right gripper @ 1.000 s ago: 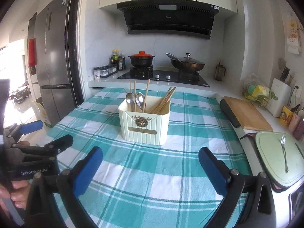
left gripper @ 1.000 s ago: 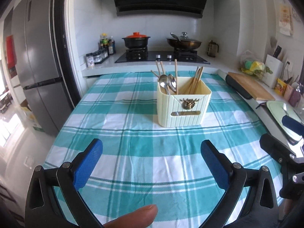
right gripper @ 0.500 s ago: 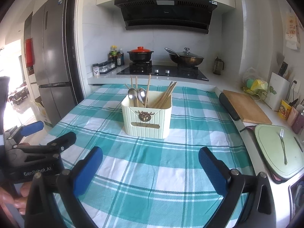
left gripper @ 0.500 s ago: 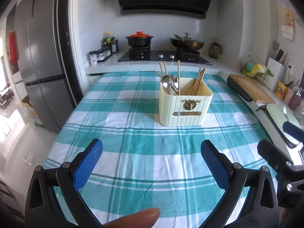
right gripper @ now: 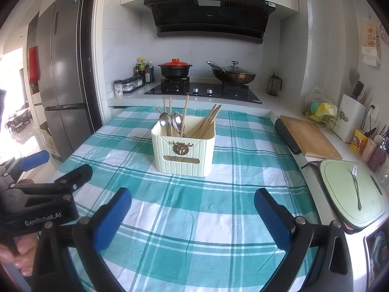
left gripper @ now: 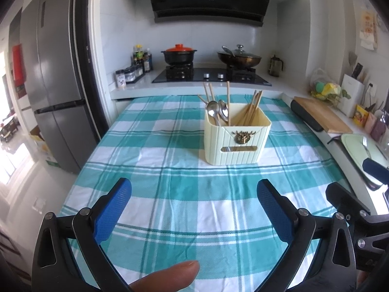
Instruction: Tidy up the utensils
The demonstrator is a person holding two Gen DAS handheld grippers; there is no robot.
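A cream ribbed utensil holder (left gripper: 235,143) (right gripper: 184,153) stands on the teal-and-white checked tablecloth (left gripper: 170,189) (right gripper: 194,206). Inside it are metal spoons (left gripper: 217,112) (right gripper: 171,121) on the left and wooden chopsticks (left gripper: 251,108) (right gripper: 206,121) on the right. My left gripper (left gripper: 194,209) is open, low over the cloth in front of the holder, with nothing between its blue pads. My right gripper (right gripper: 193,216) is open too and empty, also well short of the holder. A fork (right gripper: 356,186) lies on a pale green tray (right gripper: 340,194) at the right.
Behind the table is a hob with a red-lidded pot (left gripper: 179,54) and a wok (left gripper: 239,58). A wooden cutting board (right gripper: 308,136) and jars line the right counter. A grey fridge (left gripper: 48,85) stands at the left. A fingertip (left gripper: 170,276) shows at the bottom edge.
Both grippers have drawn back and risen slightly, so the holder looks a bit farther away. Both stay open and empty.
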